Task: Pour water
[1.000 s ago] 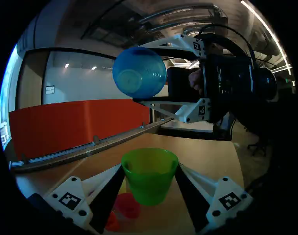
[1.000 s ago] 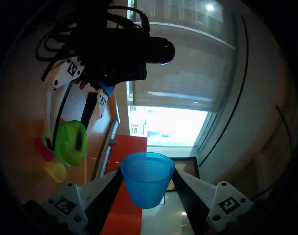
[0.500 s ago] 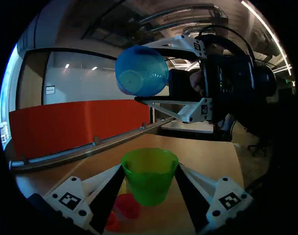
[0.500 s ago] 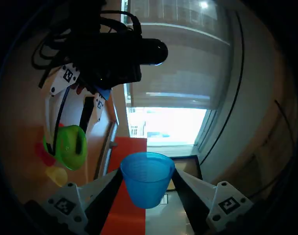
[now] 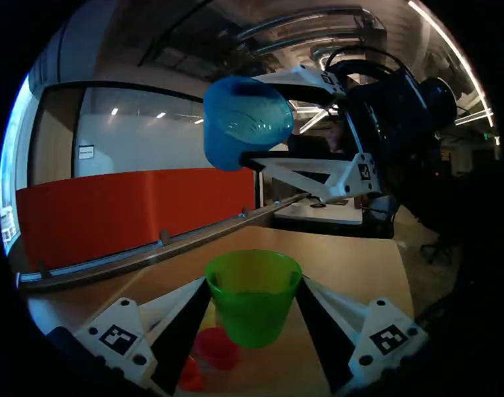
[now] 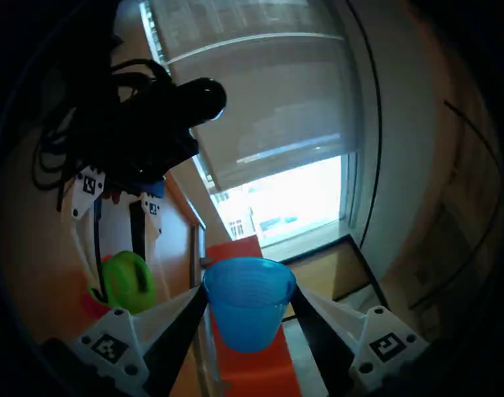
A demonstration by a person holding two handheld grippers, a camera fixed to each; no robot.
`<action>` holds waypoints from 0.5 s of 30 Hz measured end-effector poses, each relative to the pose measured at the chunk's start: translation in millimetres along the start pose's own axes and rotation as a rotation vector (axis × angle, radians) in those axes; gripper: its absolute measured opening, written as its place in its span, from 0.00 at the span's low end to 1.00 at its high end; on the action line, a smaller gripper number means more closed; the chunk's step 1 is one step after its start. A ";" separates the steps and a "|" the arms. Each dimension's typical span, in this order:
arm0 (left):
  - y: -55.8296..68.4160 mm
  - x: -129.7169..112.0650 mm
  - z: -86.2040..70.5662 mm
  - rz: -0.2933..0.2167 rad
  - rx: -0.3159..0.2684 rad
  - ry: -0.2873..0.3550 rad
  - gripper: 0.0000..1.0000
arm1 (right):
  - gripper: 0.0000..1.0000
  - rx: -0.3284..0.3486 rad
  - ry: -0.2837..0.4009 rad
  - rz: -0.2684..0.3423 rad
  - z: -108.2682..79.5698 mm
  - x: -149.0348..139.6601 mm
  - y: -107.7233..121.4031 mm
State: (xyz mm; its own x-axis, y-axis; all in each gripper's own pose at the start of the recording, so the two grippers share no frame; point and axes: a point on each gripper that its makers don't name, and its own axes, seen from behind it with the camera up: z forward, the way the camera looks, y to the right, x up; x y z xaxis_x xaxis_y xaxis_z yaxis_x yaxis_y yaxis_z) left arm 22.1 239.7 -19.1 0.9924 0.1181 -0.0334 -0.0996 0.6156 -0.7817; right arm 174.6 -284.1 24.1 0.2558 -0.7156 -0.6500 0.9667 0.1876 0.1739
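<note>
Fingers (image 5: 186, 317) of my left gripper (image 5: 253, 286) pressed on both sides of the green cup (image 5: 253, 308), which stood upright over the wooden table (image 5: 348, 258) with a red cup (image 5: 217, 345) near its base. My right gripper (image 6: 249, 291) clamped the blue cup (image 6: 249, 308) between both fingers in the same way. From my left gripper view, that blue cup hung high above the green one, tilted, well apart from it.

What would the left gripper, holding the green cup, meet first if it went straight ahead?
Likely the rail and orange partition at the far edge of the table. The blue cup in the right gripper seems above that line; depth is unclear.
</note>
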 end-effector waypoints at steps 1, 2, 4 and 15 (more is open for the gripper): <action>-0.2 0.0 -0.2 0.000 0.001 0.000 0.86 | 0.91 -0.001 0.001 0.031 -0.9 0.3 0.5; -0.4 0.0 -0.3 0.000 0.001 0.000 0.86 | 0.91 -0.003 0.001 0.061 -1.7 0.6 1.0; -0.7 -0.1 -0.7 0.000 0.003 -0.001 0.86 | 0.91 -0.006 0.000 0.129 -3.3 0.0 0.8; -2.8 0.6 -2.6 0.003 0.010 -0.004 0.86 | 0.90 0.000 -0.015 0.602 -9.4 -11.4 -4.9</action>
State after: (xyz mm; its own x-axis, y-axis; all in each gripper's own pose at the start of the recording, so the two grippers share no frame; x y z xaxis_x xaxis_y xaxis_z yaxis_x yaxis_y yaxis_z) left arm 23.2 236.1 -18.6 0.9919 0.1230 -0.0327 -0.1028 0.6233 -0.7752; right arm 166.9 -270.6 23.7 0.7581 -0.4928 -0.4270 0.6520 0.5627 0.5082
